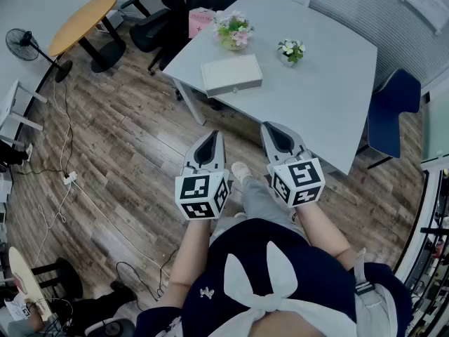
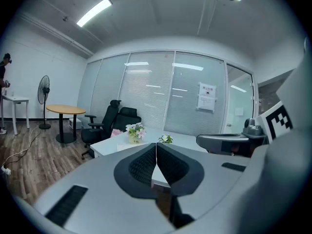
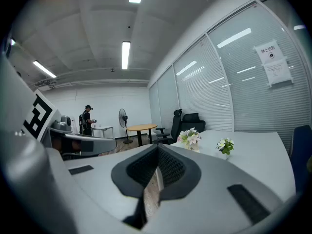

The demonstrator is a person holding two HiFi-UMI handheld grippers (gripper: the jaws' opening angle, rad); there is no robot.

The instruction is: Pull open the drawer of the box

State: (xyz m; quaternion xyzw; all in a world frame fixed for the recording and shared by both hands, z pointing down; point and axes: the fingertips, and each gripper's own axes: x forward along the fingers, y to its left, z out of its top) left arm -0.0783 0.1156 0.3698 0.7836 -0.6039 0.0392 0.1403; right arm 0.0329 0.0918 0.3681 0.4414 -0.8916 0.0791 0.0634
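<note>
A flat white box (image 1: 231, 75) lies on the grey table (image 1: 330, 90), near its left front corner; its drawer looks closed. My left gripper (image 1: 210, 136) hangs over the wooden floor in front of the table, jaws shut and empty. Beside it my right gripper (image 1: 275, 128) is level with the table's front edge, also shut on nothing. Both point toward the table, well short of the box. In the left gripper view the jaws (image 2: 156, 145) meet in a thin line with the table (image 2: 187, 141) behind. The right gripper (image 3: 157, 147) shows the same closed jaws.
On the table stand a flower pot (image 1: 234, 31), a small plant (image 1: 290, 50) and a pink box (image 1: 199, 22). Black office chairs (image 1: 179, 5) sit at the far side, a blue chair (image 1: 393, 111) at the right. A round wooden table (image 1: 83, 21), a fan (image 1: 24, 46) and floor cables (image 1: 66, 177) lie left.
</note>
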